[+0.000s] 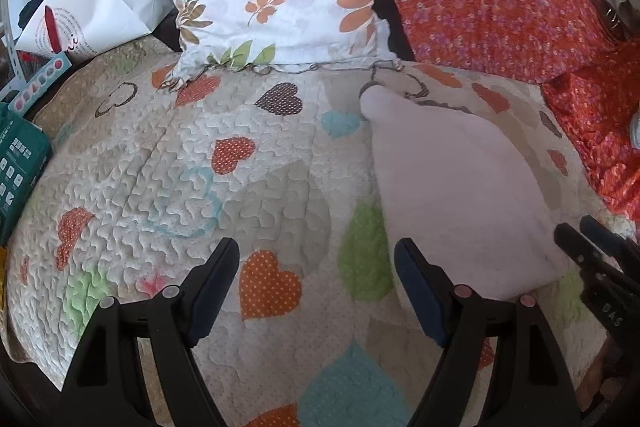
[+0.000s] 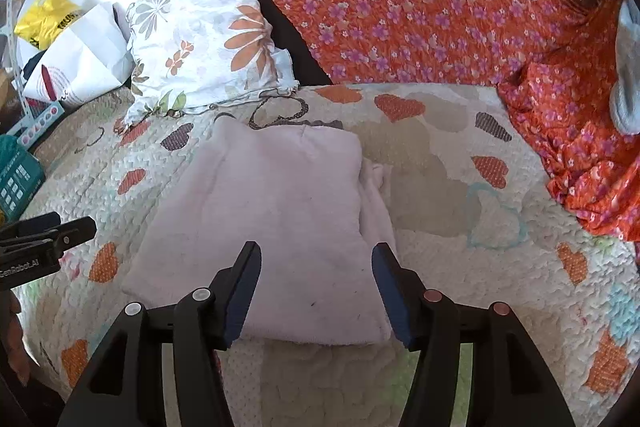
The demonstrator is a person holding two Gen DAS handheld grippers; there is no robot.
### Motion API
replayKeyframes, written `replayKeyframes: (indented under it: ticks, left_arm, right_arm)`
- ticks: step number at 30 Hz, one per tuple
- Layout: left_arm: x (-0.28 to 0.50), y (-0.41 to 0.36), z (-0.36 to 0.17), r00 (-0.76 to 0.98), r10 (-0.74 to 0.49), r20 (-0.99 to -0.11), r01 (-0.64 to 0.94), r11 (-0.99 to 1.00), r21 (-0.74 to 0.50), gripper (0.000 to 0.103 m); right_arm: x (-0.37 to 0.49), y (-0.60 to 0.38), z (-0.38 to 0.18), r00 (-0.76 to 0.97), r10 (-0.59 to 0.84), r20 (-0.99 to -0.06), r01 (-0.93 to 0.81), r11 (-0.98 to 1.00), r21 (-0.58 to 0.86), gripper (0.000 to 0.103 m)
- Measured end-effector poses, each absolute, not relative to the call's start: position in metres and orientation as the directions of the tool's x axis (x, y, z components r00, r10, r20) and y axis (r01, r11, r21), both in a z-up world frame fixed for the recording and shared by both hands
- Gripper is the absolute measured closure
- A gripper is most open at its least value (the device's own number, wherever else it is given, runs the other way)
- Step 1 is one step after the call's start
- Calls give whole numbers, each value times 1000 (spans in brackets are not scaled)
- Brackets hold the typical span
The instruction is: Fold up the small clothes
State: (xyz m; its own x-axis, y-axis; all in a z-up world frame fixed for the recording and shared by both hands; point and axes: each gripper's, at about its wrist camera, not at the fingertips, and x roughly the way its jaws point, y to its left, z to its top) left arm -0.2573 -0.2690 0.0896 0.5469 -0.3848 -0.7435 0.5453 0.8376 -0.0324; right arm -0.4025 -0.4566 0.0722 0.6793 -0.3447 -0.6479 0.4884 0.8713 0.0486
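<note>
Left wrist view: left gripper (image 1: 316,281) is spread wide, nothing between its fingers, hovering over the quilt (image 1: 168,163). Quilt is stitched and puffy, cream with polka-dot hearts. Pale pink garment (image 1: 460,195) lies flat on the quilt just right of the gripper, soft fleecy surface, tapering to a rounded corner at the far end. Right gripper (image 1: 588,239) sits at the garment's near right corner; from here I cannot tell how its jaws stand. Open quilt left of the garment.

Right wrist view: right gripper (image 2: 316,287) is spread, fingers above the garment's (image 2: 272,211) near edge, holding nothing. Garment is folded into a rough rectangle, extra layer poking out along its right edge. Floral pillow (image 2: 208,39) and orange flowered cloth (image 2: 420,11) bound the far side; bare quilt (image 2: 460,235) to the right.
</note>
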Motion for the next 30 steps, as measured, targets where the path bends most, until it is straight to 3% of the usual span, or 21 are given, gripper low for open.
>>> replayKeyframes:
  ticks: [30]
  left_arm:
    - [-249, -280, 69, 470, -373, -800, 538, 840, -76, 24]
  right_arm:
    - [-403, -470, 64, 656, -346, -671, 529, 845, 82, 36]
